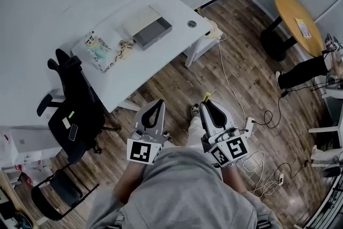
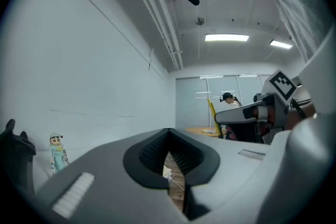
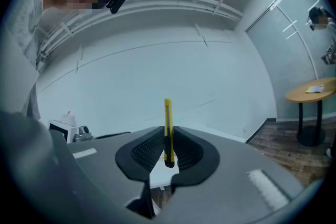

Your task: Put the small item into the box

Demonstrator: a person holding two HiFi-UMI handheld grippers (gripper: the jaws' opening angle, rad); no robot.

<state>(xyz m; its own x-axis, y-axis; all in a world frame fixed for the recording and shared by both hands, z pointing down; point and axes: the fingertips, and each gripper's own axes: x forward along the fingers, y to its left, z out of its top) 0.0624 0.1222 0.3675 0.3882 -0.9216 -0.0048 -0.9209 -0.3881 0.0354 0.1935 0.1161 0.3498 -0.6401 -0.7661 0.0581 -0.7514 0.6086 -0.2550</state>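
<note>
A grey open box (image 1: pixel 153 32) rests on the white table (image 1: pixel 161 56), far ahead of both grippers. My right gripper (image 1: pixel 207 104) is shut on a yellow utility knife (image 3: pixel 167 128), which stands upright between the jaws (image 3: pixel 168 136); its yellow tip (image 1: pixel 207 97) pokes out past them. My left gripper (image 1: pixel 157 104) is shut with nothing in it (image 2: pixel 169 136). Both are held close to the person's body, above the wooden floor. A small doll figure (image 1: pixel 96 46) lies left of the box and also shows as a doll (image 2: pixel 56 152) in the left gripper view.
A black office chair (image 1: pixel 75 110) stands at the table's left end. A round wooden table (image 1: pixel 298 21) is at the far right, with a seated person's leg (image 1: pixel 305 69) beside it. Cables and a power strip (image 1: pixel 262 169) lie on the floor to the right.
</note>
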